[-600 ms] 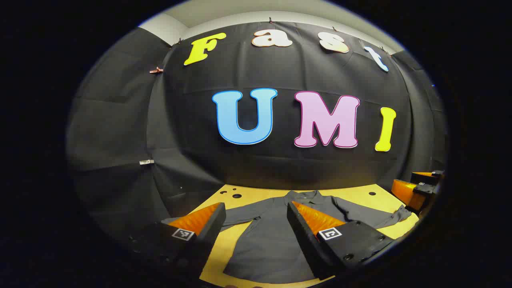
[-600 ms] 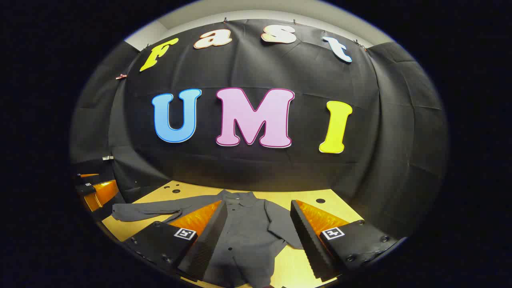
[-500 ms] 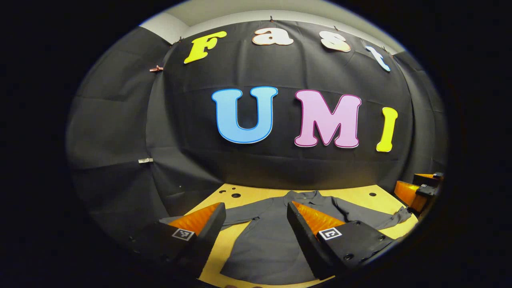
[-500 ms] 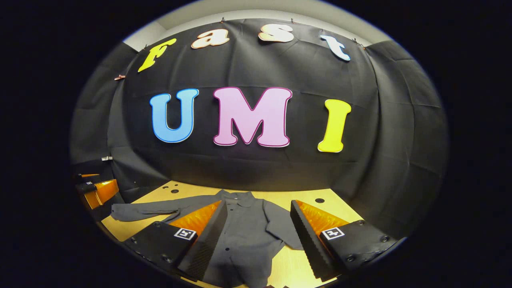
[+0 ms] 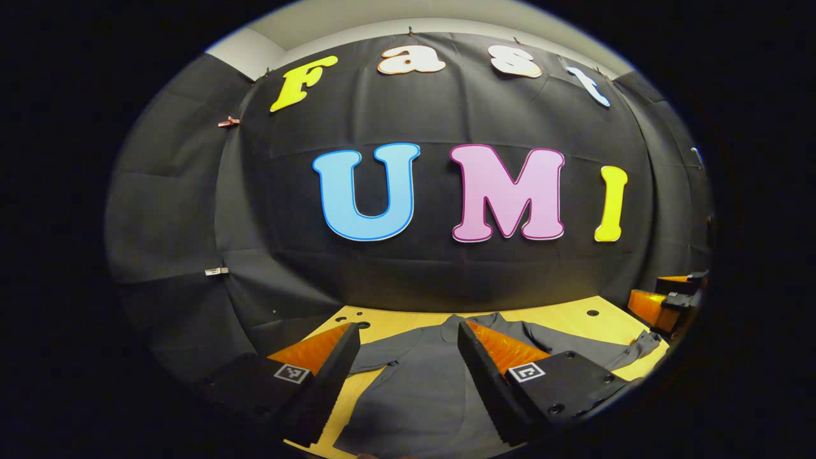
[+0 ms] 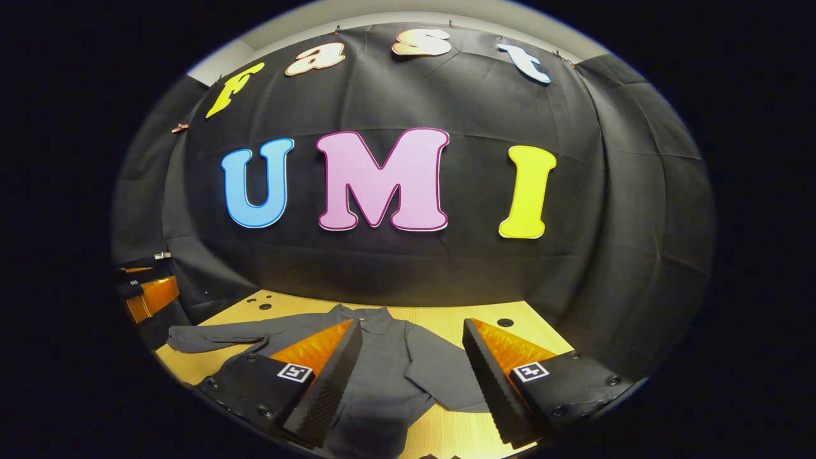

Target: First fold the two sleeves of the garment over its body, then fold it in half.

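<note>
Above the wooden table, I am holding my left gripper and right gripper spread wide and empty over the grey shirt, which is lying flat, sleeves outstretched.

Both views sit low over the table, facing the back wall; each frames the shirt at bottom centre.
</note>
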`<action>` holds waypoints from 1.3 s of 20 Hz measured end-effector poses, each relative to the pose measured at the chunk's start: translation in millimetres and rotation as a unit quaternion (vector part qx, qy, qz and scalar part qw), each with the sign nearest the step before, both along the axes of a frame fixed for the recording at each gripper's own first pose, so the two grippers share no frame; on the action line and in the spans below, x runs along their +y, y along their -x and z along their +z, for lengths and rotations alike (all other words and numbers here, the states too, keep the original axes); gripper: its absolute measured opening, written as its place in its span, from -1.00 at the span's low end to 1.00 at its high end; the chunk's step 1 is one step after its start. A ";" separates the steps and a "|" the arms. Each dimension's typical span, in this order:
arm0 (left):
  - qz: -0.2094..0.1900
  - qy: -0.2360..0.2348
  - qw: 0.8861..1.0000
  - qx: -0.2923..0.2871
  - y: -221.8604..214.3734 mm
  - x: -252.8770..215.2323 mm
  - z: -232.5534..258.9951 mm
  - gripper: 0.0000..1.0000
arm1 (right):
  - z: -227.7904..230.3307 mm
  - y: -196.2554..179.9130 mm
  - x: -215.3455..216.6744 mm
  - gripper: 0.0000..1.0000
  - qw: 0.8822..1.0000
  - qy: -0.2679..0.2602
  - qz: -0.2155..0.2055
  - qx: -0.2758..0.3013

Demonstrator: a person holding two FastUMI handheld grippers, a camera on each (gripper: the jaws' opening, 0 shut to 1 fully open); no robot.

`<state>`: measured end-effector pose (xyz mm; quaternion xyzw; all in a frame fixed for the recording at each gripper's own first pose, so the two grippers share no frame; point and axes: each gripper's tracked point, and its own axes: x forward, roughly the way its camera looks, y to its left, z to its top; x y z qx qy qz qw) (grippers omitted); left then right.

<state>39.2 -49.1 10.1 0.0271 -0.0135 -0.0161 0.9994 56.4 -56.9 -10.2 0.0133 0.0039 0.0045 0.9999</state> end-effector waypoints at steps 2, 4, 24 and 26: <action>-0.006 0.005 1.000 0.021 -2.3 -4.4 -12.9 0.95 | -2.0 -5.1 -8.5 0.95 1.000 0.001 -0.008 0.004; -0.012 0.006 1.000 0.023 -4.8 -6.6 -15.4 0.94 | -5.0 -6.8 -14.0 0.95 1.000 -0.001 -0.011 0.003; 0.021 0.003 0.996 0.086 -27.2 19.2 -63.5 0.94 | -143.0 -26.9 -208.2 0.96 0.959 -0.026 -0.211 0.189; 0.023 0.000 0.996 0.090 -30.0 18.1 -65.4 0.95 | -165.0 -26.0 -231.3 0.95 0.948 -0.040 -0.234 0.213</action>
